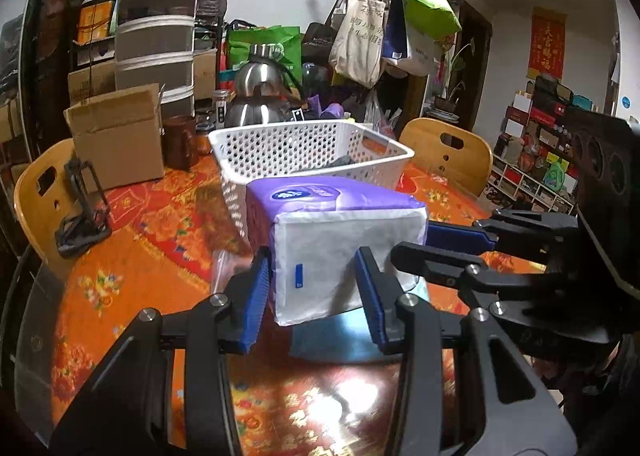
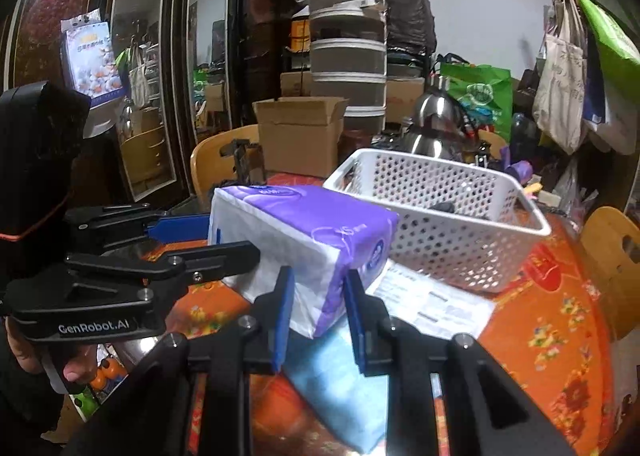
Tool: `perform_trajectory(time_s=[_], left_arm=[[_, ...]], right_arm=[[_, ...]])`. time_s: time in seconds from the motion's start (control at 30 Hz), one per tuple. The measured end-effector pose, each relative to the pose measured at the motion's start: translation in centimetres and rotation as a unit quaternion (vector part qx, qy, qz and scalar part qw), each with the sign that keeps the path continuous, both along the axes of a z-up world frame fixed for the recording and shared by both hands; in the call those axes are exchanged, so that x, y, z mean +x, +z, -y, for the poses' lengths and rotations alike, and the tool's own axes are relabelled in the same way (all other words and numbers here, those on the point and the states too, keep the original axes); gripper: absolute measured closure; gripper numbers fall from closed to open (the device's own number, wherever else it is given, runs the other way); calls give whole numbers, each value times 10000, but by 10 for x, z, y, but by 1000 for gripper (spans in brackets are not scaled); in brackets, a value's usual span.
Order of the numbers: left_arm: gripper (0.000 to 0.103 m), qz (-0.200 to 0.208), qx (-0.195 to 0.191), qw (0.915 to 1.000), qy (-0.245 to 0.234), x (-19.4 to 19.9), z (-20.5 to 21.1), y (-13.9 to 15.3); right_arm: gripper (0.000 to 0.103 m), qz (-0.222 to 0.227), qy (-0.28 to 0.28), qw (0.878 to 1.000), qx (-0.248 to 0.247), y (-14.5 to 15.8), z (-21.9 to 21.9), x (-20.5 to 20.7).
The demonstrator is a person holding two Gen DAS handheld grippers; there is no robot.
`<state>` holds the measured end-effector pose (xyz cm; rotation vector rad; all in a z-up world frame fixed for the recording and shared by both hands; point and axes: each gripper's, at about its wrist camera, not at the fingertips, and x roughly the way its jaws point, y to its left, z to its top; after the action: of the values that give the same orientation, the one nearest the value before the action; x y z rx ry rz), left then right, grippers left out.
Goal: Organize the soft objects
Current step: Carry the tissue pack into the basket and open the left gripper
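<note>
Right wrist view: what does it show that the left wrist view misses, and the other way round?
Only the right wrist: a printed sheet beside the basket, mirrored doors, and the left gripper from the side.
Only the left wrist: a red wall banner, shelves of boxes, and the right gripper.
Both: the tissue pack, clamped by each gripper, the white basket, a blue pack beneath, cardboard box, kettle.

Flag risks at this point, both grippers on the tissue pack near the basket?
1. The tissue pack is soft and held at opposite ends by the left gripper and right gripper; uneven motion could twist or tear it.
2. The white basket rim is close ahead; the pack may clip it.
3. The light blue pack underneath could be dragged along.
</note>
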<state>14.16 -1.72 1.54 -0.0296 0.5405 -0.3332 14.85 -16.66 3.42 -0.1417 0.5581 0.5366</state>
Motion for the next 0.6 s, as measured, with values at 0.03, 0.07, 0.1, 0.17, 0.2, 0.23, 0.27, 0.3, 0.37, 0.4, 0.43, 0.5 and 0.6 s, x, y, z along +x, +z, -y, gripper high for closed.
perform_trajectory(time_s=[0.03, 0.07, 0.1, 0.17, 0.2, 0.23, 0.27, 0.3, 0.37, 0.4, 0.43, 0.5, 0.6], left_arm=[[63, 27, -9, 10000, -8, 3, 4, 4], [63, 44, -12, 10000, -22, 5, 7, 8], [63, 67, -22, 10000, -32, 7, 10, 12], [63, 114, -47, 9999, -57, 13, 15, 20], [63, 134, -56, 9999, -71, 16, 18, 23], [63, 167, -56, 9998, -85, 19, 21, 28], [63, 188, -55, 9998, -99, 23, 23, 31], [63, 213, -60, 9997, -118, 26, 25, 35], [63, 254, -67, 9996, -142, 33, 30, 42], [63, 269, -54, 9995, -149, 37, 32, 46], [63, 283, -50, 9995, -153, 42, 35, 49], [63, 316, -24, 9994, -162, 51, 38, 54], [63, 335, -49, 9993, -157, 65, 39, 61]], right_arm=[[79, 37, -20, 10000, -14, 3, 3, 1], [79, 57, -35, 10000, -12, 6, 5, 2], [79, 86, -50, 9999, -8, 10, 8, 4], [79, 152, -83, 9998, -11, 17, 14, 9], [79, 175, -93, 9998, -8, 20, 16, 11], [79, 208, -99, 9997, -6, 23, 19, 14], [79, 238, -104, 9997, -2, 26, 21, 17], [79, 264, -111, 9996, 9, 29, 24, 20], [79, 306, -133, 9994, 23, 35, 28, 26], [79, 325, -148, 9994, 30, 38, 29, 30], [79, 340, -157, 9993, 34, 41, 31, 33], [79, 370, -165, 9992, 43, 47, 34, 41], [79, 408, -179, 9990, 11, 52, 34, 53]])
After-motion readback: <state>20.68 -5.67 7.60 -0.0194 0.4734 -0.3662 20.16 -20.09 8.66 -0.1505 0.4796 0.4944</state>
